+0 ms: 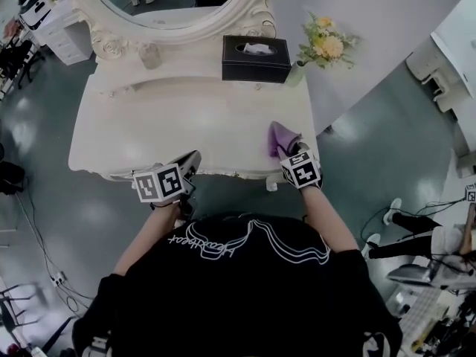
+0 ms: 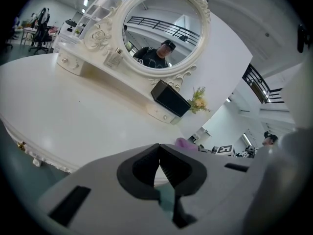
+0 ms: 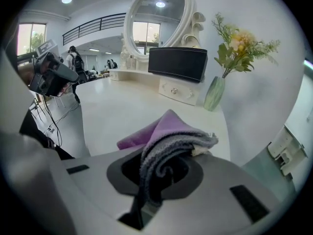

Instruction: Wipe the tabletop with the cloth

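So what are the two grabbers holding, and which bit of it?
The right gripper pinches the purple cloth by a bunched-up edge; the rest spreads ahead over the table. The left gripper is shut and holds nothing.

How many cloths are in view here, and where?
1. The purple cloth is clamped in the right gripper, at the tabletop's front right edge. The left gripper is shut and empty. No other cloth shows.

Soft purple cloth (image 3: 166, 131) lies on the smooth, glossy white tabletop (image 1: 186, 129).
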